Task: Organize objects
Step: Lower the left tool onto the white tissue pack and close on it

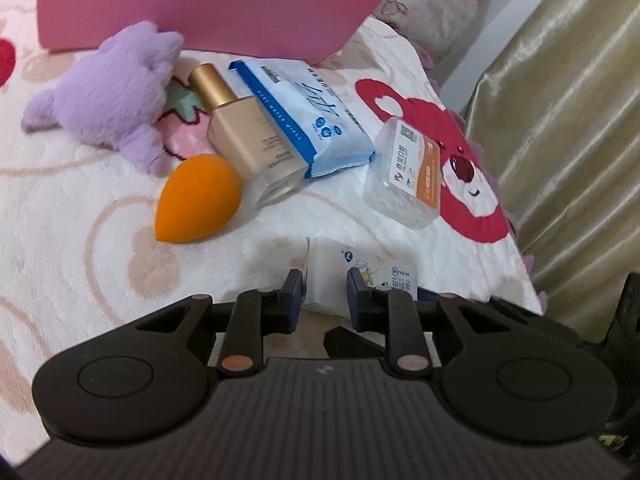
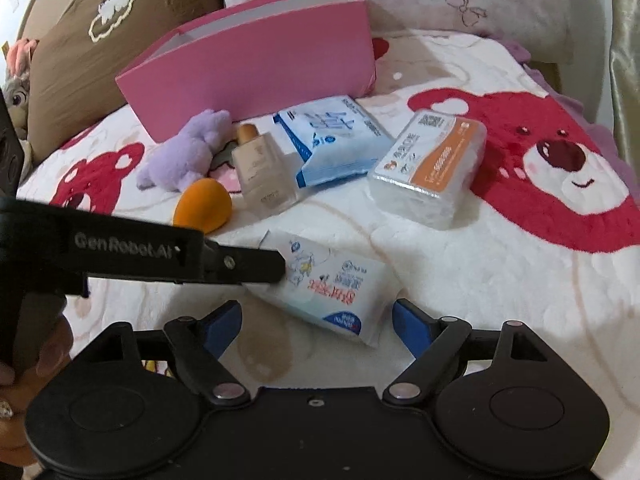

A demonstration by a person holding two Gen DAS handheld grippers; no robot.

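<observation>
My left gripper (image 1: 325, 286) is shut on a small white tissue pack (image 1: 332, 264) that rests on the blanket. In the right wrist view the left gripper (image 2: 276, 266) comes in from the left and pinches the tissue pack (image 2: 340, 288) at its far corner. My right gripper (image 2: 317, 314) is open, its blue pads on either side of the pack's near end without touching it. Behind lie an orange sponge (image 1: 196, 200), a foundation bottle (image 1: 248, 136), a purple plush toy (image 1: 112, 96), a blue wipes pack (image 1: 308, 116) and a clear box with an orange label (image 1: 408, 172).
An open pink box (image 2: 256, 64) stands at the back of the white blanket with red bears (image 2: 540, 160). A brown pillow (image 2: 92, 52) leans at the back left. A gold curtain (image 1: 560, 120) hangs past the bed's right edge. A hand (image 2: 52, 352) holds the left gripper.
</observation>
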